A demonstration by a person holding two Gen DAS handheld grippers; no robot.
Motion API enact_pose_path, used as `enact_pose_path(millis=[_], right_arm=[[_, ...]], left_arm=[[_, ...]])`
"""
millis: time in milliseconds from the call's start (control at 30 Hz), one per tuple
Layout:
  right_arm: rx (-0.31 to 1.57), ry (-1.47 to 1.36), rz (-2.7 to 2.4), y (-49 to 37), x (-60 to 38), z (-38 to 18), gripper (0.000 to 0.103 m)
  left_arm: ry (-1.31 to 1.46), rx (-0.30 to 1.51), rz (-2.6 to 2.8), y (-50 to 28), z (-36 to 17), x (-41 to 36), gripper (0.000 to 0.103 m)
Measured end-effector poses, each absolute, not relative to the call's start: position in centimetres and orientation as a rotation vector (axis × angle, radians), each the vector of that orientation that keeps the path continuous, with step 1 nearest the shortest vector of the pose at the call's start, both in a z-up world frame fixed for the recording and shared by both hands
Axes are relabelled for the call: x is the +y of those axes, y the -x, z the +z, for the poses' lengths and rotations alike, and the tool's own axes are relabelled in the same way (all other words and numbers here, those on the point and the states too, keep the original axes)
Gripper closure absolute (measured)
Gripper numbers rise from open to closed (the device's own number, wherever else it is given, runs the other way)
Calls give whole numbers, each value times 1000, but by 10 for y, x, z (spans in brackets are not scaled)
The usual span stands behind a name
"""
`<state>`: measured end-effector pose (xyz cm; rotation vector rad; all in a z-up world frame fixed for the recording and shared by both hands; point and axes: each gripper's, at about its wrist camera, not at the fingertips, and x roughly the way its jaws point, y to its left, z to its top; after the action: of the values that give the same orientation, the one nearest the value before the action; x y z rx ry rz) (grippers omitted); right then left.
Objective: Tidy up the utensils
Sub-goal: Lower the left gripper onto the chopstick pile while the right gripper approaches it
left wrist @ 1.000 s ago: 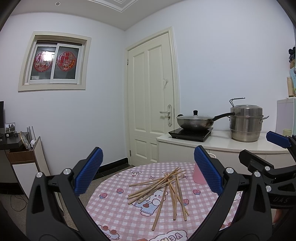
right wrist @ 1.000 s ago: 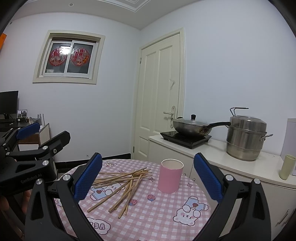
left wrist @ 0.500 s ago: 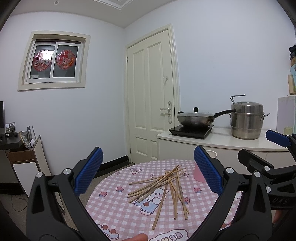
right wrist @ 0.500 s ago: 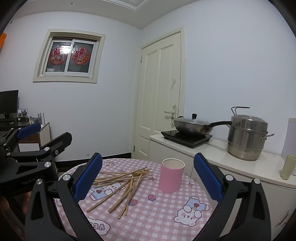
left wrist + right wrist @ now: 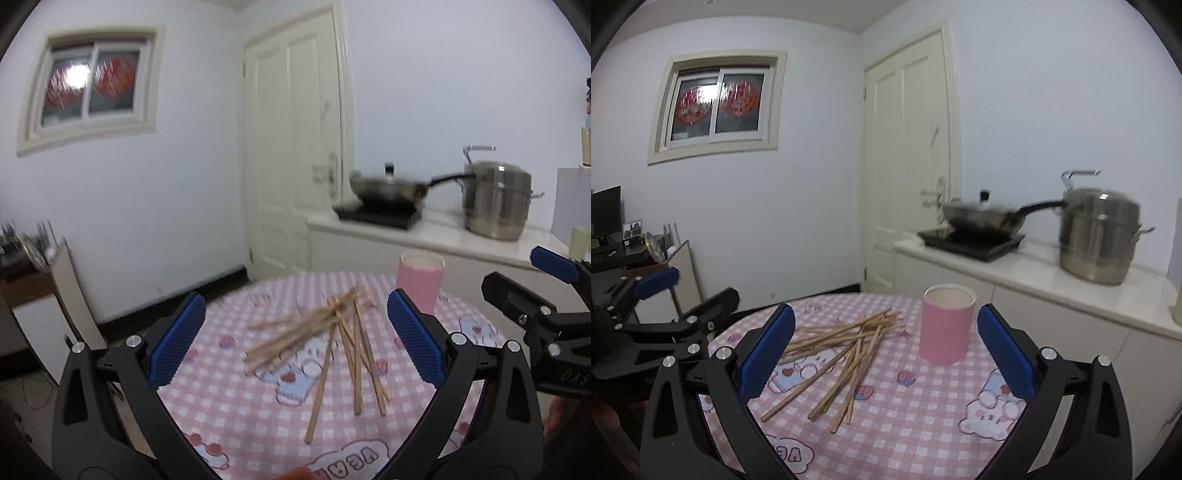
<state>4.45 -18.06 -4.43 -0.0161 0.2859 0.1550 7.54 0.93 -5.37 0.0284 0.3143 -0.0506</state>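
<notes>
Chopsticks (image 5: 332,343) lay in a loose crossed pile on the pink checked cloth of the round tabletop (image 5: 236,402), with the upright pink cup (image 5: 947,326) just beside their far ends. We held the left hand-held gripper (image 5: 295,341) released above the near side of the pile, jaws wide and grasping nothing. We held the right hand-held gripper (image 5: 886,345) likewise spread and empty, the cup between its blue pads (image 5: 1004,354). Behind us stood a wok (image 5: 984,218) and a steel steamer pot (image 5: 1097,240).
</notes>
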Motion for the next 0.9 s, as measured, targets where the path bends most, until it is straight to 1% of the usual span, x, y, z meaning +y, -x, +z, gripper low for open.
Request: enact_pose_path(millis=[167, 333, 433, 467, 533, 567, 633, 667, 700, 800, 833, 900], right_arm=[[401, 7, 171, -81, -179, -67, 8], [479, 62, 124, -113, -173, -91, 8], [514, 49, 124, -130, -174, -102, 8], [522, 45, 130, -135, -175, -105, 8], [558, 45, 139, -149, -174, -112, 8], [572, 46, 149, -155, -173, -114, 8], [603, 47, 163, -166, -172, -119, 11], [624, 48, 173, -173, -171, -121, 17], [633, 46, 179, -178, -171, -123, 25], [680, 41, 183, -196, -171, -128, 37], [688, 44, 180, -202, -171, -130, 38], [701, 51, 164, -210, -171, -132, 40]], left_arm=[[-5, 434, -66, -108, -80, 24, 6], [1, 544, -96, -140, -104, 35, 6], [-16, 595, -116, -161, -114, 34, 6], [-23, 604, -122, -166, -116, 33, 7], [-34, 637, -149, -179, -121, 30, 17], [-35, 645, -159, -182, -122, 30, 17], [-37, 671, -188, -195, -125, 27, 20], [-45, 687, -194, -202, -127, 25, 22], [-53, 698, -199, -209, -127, 23, 26], [-91, 737, -235, -231, -130, 14, 36], [-107, 753, -251, -239, -131, 9, 41], [-130, 777, -259, -252, -132, 1, 45]])
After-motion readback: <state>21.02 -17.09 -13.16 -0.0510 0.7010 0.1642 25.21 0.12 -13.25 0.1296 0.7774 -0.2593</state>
